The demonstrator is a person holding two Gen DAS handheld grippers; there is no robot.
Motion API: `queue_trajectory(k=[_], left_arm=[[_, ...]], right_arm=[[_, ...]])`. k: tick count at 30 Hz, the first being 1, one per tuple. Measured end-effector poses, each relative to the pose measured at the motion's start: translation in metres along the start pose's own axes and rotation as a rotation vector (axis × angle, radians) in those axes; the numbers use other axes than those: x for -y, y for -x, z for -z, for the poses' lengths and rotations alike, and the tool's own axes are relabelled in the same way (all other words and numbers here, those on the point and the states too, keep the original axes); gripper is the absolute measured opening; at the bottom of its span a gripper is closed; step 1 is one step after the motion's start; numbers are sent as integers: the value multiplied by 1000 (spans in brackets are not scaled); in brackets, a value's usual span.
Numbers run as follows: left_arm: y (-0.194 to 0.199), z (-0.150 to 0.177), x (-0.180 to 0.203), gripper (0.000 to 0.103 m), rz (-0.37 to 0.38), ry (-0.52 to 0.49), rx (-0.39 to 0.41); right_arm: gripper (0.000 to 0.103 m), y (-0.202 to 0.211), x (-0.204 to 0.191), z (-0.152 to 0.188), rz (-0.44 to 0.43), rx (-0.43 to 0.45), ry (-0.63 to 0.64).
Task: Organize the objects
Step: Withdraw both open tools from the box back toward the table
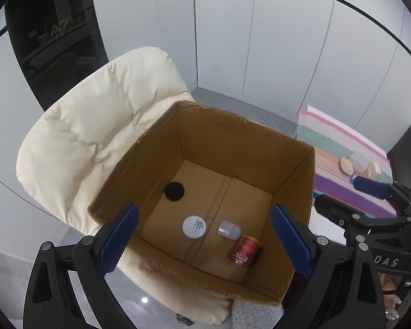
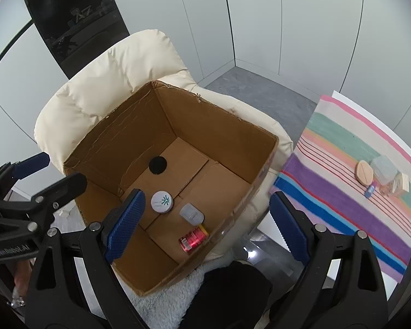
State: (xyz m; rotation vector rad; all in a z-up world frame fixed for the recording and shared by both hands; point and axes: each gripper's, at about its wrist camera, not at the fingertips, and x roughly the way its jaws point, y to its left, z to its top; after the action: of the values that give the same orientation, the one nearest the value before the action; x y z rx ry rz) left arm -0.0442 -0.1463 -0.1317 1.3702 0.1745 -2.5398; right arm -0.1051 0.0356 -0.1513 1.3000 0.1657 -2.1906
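Both grippers, left gripper and right gripper, gape empty; blue bottle clear only right view.

A cream padded chair carries the open cardboard box, directly ahead of and beneath both tools' fingers.

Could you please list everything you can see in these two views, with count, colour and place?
cardboard box: one, brown, open, on the cream chair
chair: one, cream, padded
black disc: one, box floor, far side
round tin: one, white, box floor
small case: one, grey, beside the tin
can: one, red, lying on its side in the box
striped cloth: one, multicoloured, at right, carrying several small items
left gripper: open, empty, above the box
right gripper: open, empty
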Motion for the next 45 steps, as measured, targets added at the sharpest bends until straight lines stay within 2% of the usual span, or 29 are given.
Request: queue_trajectory(k=[7,15,21,26,30,37,45], left_arm=[[10,16,0,98,13,7,-22],[32,49,-6,98,19,17,-32],[54,75,-19,98,22,78,-22],[61,75,-21,98,31,94,21],[58,73,-18,98,46,97,18],[58,67,10,98,76,20,35],[59,59,74,98,130,-135,66]], right_arm=[[94,18,3,21,15,-8,-17],[94,48,2,53,25,-1,-33],[94,70,2,82,13,-5,-49],[94,80,-3,97,14,-8,-37],[94,86,-3,101,16,7,-49],[94,109,15,109,60,50,-110],[94,141,63,120,164,88,-217]])
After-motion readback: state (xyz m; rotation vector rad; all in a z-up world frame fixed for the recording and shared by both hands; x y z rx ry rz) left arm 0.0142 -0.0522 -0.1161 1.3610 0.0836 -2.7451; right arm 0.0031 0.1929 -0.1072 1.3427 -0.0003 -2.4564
